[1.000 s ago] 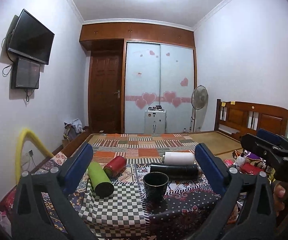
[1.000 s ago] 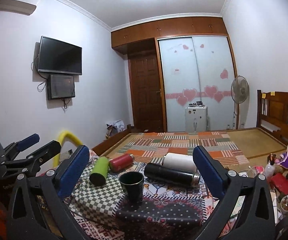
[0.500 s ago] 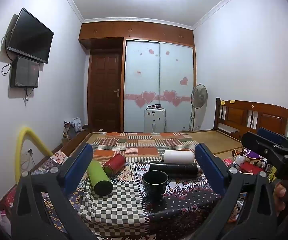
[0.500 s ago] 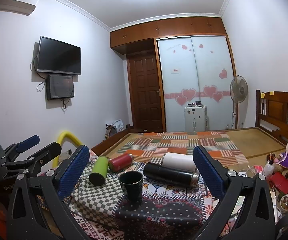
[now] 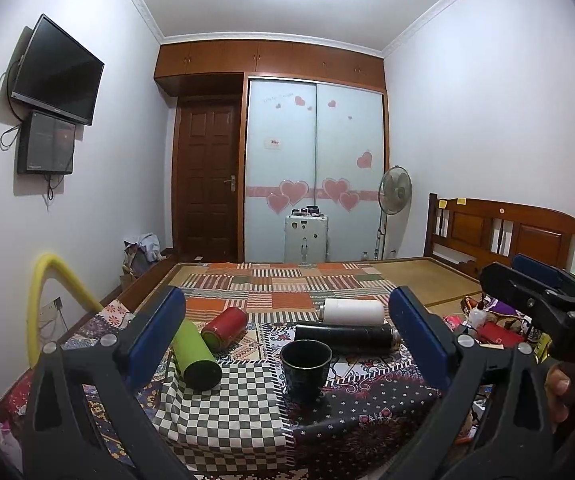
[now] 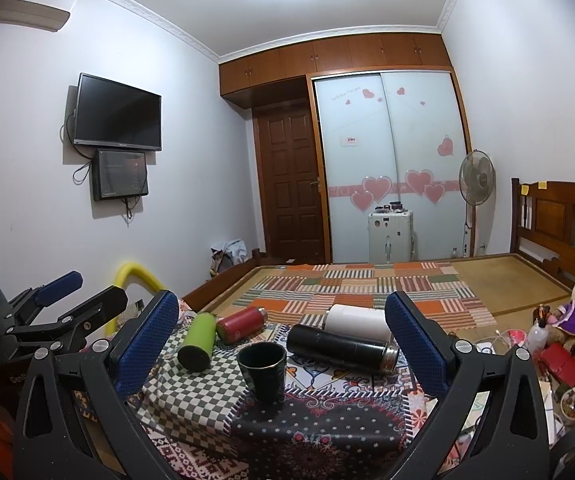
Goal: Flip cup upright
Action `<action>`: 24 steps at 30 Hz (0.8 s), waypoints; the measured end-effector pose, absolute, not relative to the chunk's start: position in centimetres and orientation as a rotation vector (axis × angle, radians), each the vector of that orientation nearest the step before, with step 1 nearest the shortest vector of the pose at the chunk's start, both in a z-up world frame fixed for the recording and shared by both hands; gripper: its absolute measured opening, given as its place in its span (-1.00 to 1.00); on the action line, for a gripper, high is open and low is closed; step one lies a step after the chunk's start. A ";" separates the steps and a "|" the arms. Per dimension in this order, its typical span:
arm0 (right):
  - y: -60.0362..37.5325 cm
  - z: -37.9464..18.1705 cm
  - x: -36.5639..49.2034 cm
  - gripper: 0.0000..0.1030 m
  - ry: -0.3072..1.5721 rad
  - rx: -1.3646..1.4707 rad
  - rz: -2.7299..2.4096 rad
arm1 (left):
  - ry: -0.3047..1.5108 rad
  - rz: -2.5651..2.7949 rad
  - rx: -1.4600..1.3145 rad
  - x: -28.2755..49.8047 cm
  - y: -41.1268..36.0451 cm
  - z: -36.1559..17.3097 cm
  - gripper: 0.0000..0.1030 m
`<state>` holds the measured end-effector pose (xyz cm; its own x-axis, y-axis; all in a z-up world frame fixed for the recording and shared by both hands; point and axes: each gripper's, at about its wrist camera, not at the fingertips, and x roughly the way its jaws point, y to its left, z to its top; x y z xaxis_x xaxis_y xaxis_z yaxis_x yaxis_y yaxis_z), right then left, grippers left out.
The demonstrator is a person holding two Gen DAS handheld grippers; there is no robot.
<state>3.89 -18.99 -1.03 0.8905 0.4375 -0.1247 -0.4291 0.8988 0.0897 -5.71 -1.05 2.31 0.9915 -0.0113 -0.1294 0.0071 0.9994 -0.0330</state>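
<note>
— Where's the cup (image 5: 305, 370) right now?

— Standing upright, mouth up, on the patterned cloth (image 5: 227, 412) over the table, just at the seam where the checkered patch meets the dark floral one. It's a dark cup, and nothing is touching it.

— And the two grippers?

— Both are held back from the table, well apart from the cup. The left gripper (image 5: 287, 340) has its blue-padded fingers (image 5: 155, 336) spread wide with nothing between them. The right gripper (image 6: 281, 340) is the same: fingers (image 6: 415, 344) wide apart, holding nothing. The cup shows in the gap of each, but farther off.

— What else is lying there?

— Four flasks, all on their sides. A green bottle (image 5: 195, 360) and a red bottle (image 5: 224, 329) lie left of the cup, close together. Behind the cup, to the right, a black thermos (image 5: 343, 337) lies crosswise, and a white bottle (image 5: 351, 311) lies just behind that, nearly parallel.

— Anything beyond the table?

— A bed with a striped patchwork quilt (image 6: 351, 288), a white suitcase (image 6: 390, 236) before the wardrobe, and a standing fan (image 6: 475, 180).
</note>
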 end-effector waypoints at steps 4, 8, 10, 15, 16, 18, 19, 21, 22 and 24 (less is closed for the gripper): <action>-19.0 -1.0 3.9 1.00 0.143 0.060 0.450 | 0.131 -0.016 -0.031 -5.7 -1.0 2.3 1.00; -19.2 -1.0 4.0 1.00 0.141 0.063 0.447 | 0.131 -0.021 -0.028 -5.7 -1.0 2.3 1.00; -19.1 -0.9 4.0 1.00 0.141 0.063 0.446 | 0.134 -0.025 -0.030 -5.6 -1.1 2.4 1.00; -19.2 -0.9 4.0 1.00 0.142 0.063 0.446 | 0.137 -0.026 -0.031 -5.6 -0.9 2.3 1.00; -19.2 -0.9 4.0 1.00 0.143 0.064 0.447 | 0.137 -0.027 -0.029 -5.6 -1.0 2.3 1.00; -19.2 -0.9 4.0 1.00 0.143 0.064 0.446 | 0.139 -0.028 -0.027 -5.5 -1.0 2.3 1.00; -19.1 -0.9 4.0 1.00 0.144 0.064 0.445 | 0.140 -0.029 -0.027 -5.5 -1.0 2.2 1.00; -19.1 -0.9 4.0 1.00 0.146 0.064 0.445 | 0.144 -0.031 -0.030 -5.4 -0.9 2.2 1.00; -19.1 -0.9 4.0 1.00 0.146 0.065 0.444 | 0.146 -0.034 -0.031 -5.4 -0.9 2.2 1.00; -19.1 -0.9 4.0 1.00 0.146 0.064 0.444 | 0.148 -0.038 -0.032 -5.4 -0.9 2.1 1.00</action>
<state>3.99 -19.09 -0.90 0.8929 0.4323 -0.1263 -0.4231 0.9012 0.0939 -5.37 -0.95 2.14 0.9883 -0.0404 -0.1472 0.0357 0.9988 -0.0346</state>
